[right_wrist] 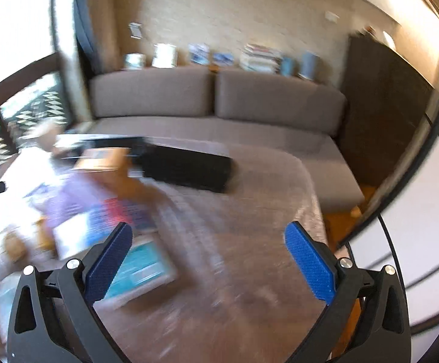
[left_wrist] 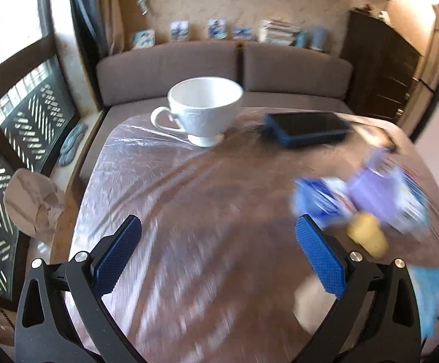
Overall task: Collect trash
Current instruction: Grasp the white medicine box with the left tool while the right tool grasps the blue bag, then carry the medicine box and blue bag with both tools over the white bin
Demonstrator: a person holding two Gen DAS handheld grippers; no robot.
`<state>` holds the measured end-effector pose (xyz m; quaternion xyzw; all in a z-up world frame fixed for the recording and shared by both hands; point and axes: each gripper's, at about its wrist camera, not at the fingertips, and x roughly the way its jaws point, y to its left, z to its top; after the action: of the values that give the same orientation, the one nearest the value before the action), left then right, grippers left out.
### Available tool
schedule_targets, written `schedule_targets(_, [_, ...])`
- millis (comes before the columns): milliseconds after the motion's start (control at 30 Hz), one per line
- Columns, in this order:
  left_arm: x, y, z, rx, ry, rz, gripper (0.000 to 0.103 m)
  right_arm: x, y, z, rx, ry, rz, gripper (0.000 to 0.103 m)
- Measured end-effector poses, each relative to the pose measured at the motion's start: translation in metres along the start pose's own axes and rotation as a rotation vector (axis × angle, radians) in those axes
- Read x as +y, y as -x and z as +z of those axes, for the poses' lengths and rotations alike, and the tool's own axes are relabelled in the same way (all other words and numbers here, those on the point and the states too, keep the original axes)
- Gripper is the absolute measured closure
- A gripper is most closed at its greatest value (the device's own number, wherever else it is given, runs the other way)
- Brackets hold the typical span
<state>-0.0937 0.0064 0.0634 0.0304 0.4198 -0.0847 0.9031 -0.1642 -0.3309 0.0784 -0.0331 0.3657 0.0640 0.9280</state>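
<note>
Motion blur smears much of both views. From the left gripper (left_wrist: pixel 218 231), the trash ahead and to its right is only a streaked heap: a purple-and-blue wrapper (left_wrist: pixel 371 190), a yellow lump (left_wrist: pixel 368 236) just beyond its right finger, and a light-blue scrap (left_wrist: pixel 431 293) cut off by that finger. Its jaws are spread wide, empty. The white cup (left_wrist: pixel 204 109) and dark phone (left_wrist: pixel 307 128) stand sharp at the far side of the table (left_wrist: pixel 189 196), with bare plastic-covered top between them and the fingers.

The right gripper (right_wrist: pixel 209 234) is likewise released and empty. The same wrappers (right_wrist: pixel 98 211) blur to its left; a teal packet (right_wrist: pixel 140 269) lies partly behind its left finger. Straight ahead the top is bare up to a black box (right_wrist: pixel 189 169); the table's edge (right_wrist: pixel 313 187) runs close on the right.
</note>
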Motion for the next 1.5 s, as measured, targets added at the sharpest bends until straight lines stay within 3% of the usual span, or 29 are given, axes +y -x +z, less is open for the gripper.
schedule_targets(133, [-0.032, 0.039, -0.04, 0.039, -0.093, -0.088, 0.001, 0.053, 0.035, -0.021, 0.03, 0.112, 0.175, 0.004])
schedule_targets(200, [-0.05, 0.051, -0.061, 0.083, -0.11, -0.139, 0.001, 0.078, 0.042, -0.029, 0.048, 0.166, 0.194, 0.004])
schedule_targets(333, [-0.077, 0.066, -0.095, 0.146, -0.014, -0.252, 0.001, 0.119, 0.04, -0.053, 0.094, 0.25, 0.239, 0.004])
schedule_targets(567, [-0.108, 0.075, -0.134, 0.188, -0.01, -0.27, 0.001, 0.137, 0.017, -0.072, 0.174, 0.277, 0.262, 0.004])
schedule_targets(733, [-0.122, 0.084, -0.133, 0.111, -0.192, -0.172, 0.001, 0.139, 0.004, -0.077, 0.203, 0.296, 0.281, 0.004])
schedule_targets(833, [-0.126, 0.068, -0.13, 0.151, -0.319, -0.211, 0.001, 0.143, -0.004, -0.079, 0.212, 0.313, 0.292, 0.004])
schedule_targets(1033, [-0.134, 0.051, -0.13, 0.207, -0.427, -0.296, 0.001, 0.149, -0.011, -0.081, 0.221, 0.354, 0.299, 0.004])
schedule_targets(1200, [-0.15, 0.043, -0.137, 0.211, -0.542, -0.271, 0.001, 0.156, -0.022, -0.082, 0.242, 0.391, 0.296, 0.004])
schedule_targets(1500, [-0.145, 0.035, -0.131, 0.24, -0.524, -0.289, 0.001, 0.159, -0.037, -0.086, 0.294, 0.374, 0.332, 0.004])
